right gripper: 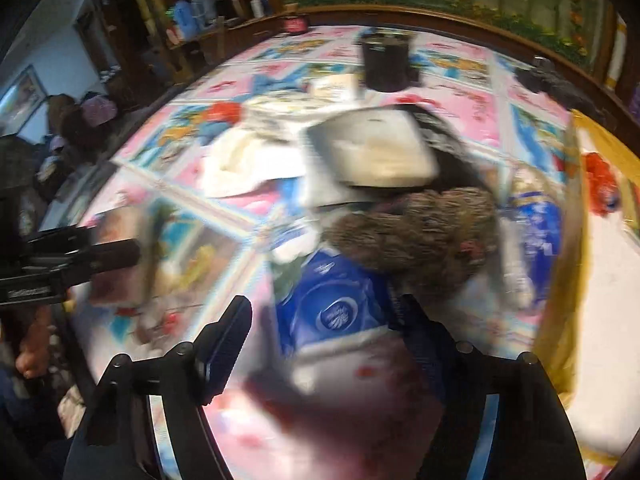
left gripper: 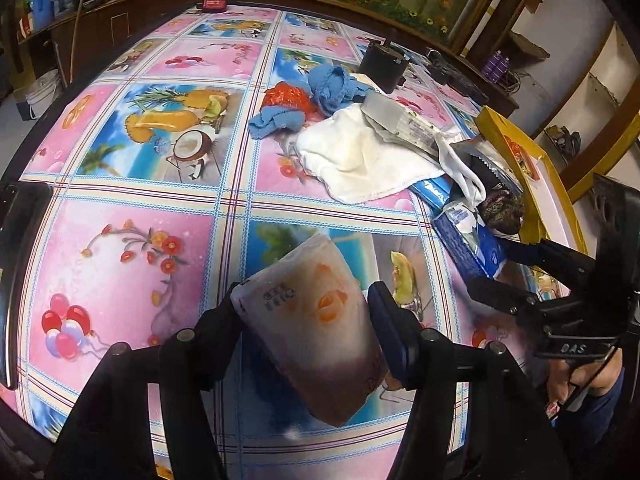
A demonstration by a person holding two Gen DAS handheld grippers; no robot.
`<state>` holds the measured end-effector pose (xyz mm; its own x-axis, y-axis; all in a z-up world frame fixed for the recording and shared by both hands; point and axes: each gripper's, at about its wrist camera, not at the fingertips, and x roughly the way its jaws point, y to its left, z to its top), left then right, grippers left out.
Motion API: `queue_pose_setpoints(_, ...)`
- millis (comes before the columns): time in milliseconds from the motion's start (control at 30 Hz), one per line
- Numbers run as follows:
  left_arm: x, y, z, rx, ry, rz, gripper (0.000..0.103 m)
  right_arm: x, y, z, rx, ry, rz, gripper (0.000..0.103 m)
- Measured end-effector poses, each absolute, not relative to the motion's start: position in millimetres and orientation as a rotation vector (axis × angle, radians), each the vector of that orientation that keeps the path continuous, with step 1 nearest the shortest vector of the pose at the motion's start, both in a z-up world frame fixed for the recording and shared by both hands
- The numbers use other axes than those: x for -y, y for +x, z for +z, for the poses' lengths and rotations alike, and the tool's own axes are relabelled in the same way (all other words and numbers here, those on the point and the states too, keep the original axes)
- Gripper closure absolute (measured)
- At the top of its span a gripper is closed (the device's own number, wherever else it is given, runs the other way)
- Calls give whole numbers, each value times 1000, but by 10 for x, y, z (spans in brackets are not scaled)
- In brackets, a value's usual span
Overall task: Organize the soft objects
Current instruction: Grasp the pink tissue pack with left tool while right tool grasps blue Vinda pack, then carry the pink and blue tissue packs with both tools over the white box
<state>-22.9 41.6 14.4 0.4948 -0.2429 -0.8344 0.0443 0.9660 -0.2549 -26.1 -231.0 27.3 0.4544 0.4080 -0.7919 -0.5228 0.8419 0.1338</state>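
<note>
My left gripper (left gripper: pixel 308 312) is shut on a white tissue pack with orange prints (left gripper: pixel 316 320), held above the tablecloth. A pile of soft things lies beyond it: a white towel (left gripper: pixel 360 160), a blue cloth (left gripper: pixel 332 84), an orange-red bag (left gripper: pixel 288 98), a brown knitted bundle (left gripper: pixel 502 210) and a blue tissue pack (left gripper: pixel 468 248). My right gripper (right gripper: pixel 324 320) is open, its fingers either side of the blue tissue pack (right gripper: pixel 336 304), just before the brown bundle (right gripper: pixel 420 232). The right wrist view is blurred. The right gripper also shows in the left wrist view (left gripper: pixel 516 272).
A yellow-rimmed box (right gripper: pixel 576 240) with a white inside stands at the right table edge (left gripper: pixel 532 184). A black cylinder (left gripper: pixel 382 66) stands behind the pile. The pink and blue patterned tablecloth (left gripper: pixel 132 248) covers the table. Shelves and a mural line the far wall.
</note>
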Motion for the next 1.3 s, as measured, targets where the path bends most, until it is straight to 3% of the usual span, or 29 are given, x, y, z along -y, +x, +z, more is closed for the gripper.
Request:
queue_pose_setpoints(167, -333, -239, 121, -1033, -153, -147, 27, 2205, -278, 347, -892, -208, 537, 21)
queue_pose_setpoints(300, -259, -276, 100, -1003, -89, -116, 30, 2175, -192, 293, -915, -179, 524, 21)
queue_pose_setpoints(367, -231, -290, 99, -988, -62, -100, 36, 2123, -195, 248, -922, -192, 506, 37)
queue_pose_setpoints(400, -233, -299, 103, -981, -64, -99, 37, 2092, -205, 228, -922, -207, 499, 51)
queue_pose_setpoints(533, -245, -334, 151, -951, -69, -109, 42, 2005, -303, 245, -903, -210, 541, 51)
queue_pose_setpoints(1300, -125, -405, 546, -853, -122, -170, 42, 2442, -432, 648, -761, -24, 665, 51)
